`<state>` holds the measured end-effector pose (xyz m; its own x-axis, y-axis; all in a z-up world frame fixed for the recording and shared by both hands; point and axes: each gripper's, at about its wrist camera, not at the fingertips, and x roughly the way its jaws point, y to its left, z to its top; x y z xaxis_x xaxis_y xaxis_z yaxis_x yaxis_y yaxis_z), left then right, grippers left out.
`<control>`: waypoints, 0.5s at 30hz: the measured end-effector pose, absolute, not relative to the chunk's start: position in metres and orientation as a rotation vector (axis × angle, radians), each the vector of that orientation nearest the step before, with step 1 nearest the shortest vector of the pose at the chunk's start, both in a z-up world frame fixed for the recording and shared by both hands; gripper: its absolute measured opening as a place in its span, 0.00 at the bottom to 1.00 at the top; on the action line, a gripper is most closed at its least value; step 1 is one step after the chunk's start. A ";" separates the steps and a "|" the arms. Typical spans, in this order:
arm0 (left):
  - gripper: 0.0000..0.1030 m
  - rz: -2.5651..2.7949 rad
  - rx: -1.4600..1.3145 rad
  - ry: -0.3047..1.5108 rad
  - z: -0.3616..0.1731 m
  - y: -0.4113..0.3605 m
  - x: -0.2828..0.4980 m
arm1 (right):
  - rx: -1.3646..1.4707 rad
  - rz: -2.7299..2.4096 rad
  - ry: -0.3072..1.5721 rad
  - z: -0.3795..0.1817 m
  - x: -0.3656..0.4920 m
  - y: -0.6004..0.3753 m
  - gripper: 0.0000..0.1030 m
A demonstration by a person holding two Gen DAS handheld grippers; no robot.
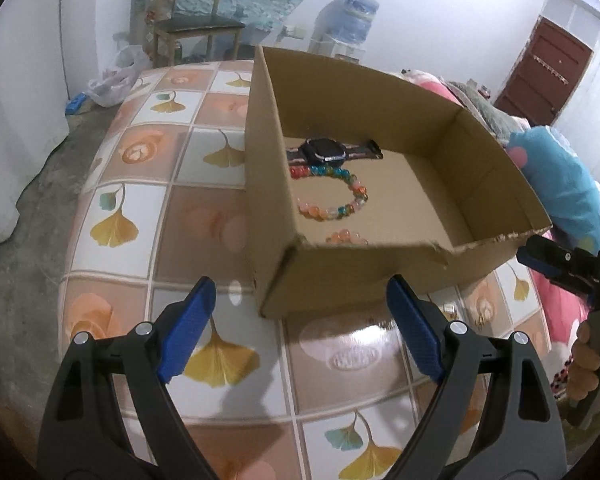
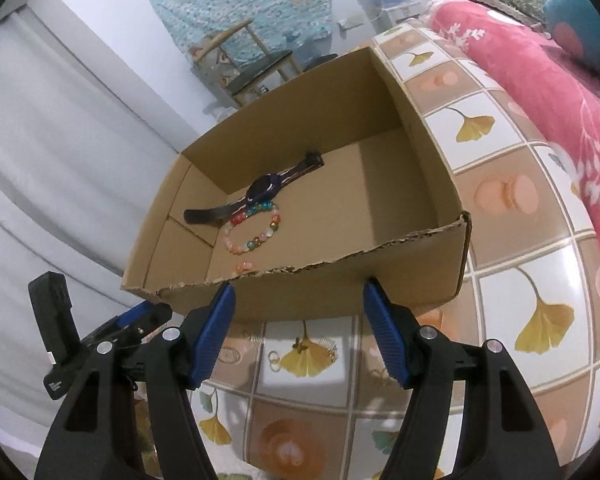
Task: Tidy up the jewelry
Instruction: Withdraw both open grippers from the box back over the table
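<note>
An open cardboard box [image 1: 480,152] [image 2: 404,120] stands on the tiled table. Inside lie a dark wristwatch [image 1: 328,149] [image 2: 262,192], a multicoloured bead bracelet [image 1: 340,196] [image 2: 256,230] and an orange bead bracelet [image 1: 346,237] [image 2: 246,267], half hidden by the box's near wall. My left gripper [image 1: 300,312] is open and empty in front of the box. My right gripper [image 2: 298,320] is open and empty just short of the box's torn edge. Small gold rings [image 2: 275,358] and a gold hair comb [image 2: 327,350] lie on the table below the right gripper.
The table [image 1: 148,208] has a ginkgo-leaf tile cloth. A pink quilt [image 2: 540,92] and blue pillow [image 1: 560,176] lie on the bed beside it. A chair [image 1: 196,20] and a water dispenser [image 1: 352,12] stand at the back. The right gripper shows in the left wrist view [image 1: 560,264].
</note>
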<state>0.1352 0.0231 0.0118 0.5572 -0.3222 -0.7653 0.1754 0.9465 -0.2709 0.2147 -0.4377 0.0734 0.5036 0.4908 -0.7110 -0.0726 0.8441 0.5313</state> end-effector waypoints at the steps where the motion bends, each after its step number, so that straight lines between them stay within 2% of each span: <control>1: 0.81 -0.301 -0.176 0.939 0.011 0.023 0.137 | 0.475 0.350 0.982 0.074 0.216 -0.440 0.63; 11: 0.81 -0.304 -0.176 0.950 0.008 0.021 0.130 | 0.433 0.344 0.934 0.090 0.192 -0.456 0.63; 15: 0.81 -0.364 -0.196 0.958 0.001 0.021 0.112 | 0.372 0.320 0.976 0.084 0.167 -0.459 0.64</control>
